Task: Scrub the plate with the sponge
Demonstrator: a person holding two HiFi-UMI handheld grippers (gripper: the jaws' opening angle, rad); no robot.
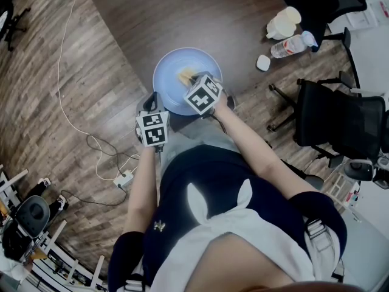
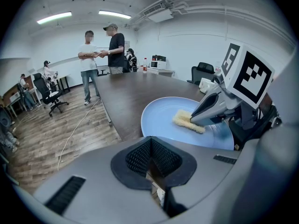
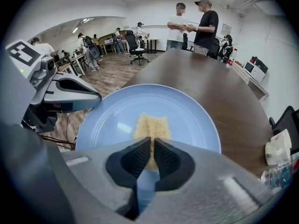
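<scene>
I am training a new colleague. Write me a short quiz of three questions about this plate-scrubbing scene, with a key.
1. Which gripper is shut on the sponge? A. left B. right C. neither
2. True or false: the sponge lies on the table, beside the plate.
3. Fill in: the plate's colour is ____.
Key: 1 B, the right gripper; 2 false, the sponge is on the plate; 3 blue.
</scene>
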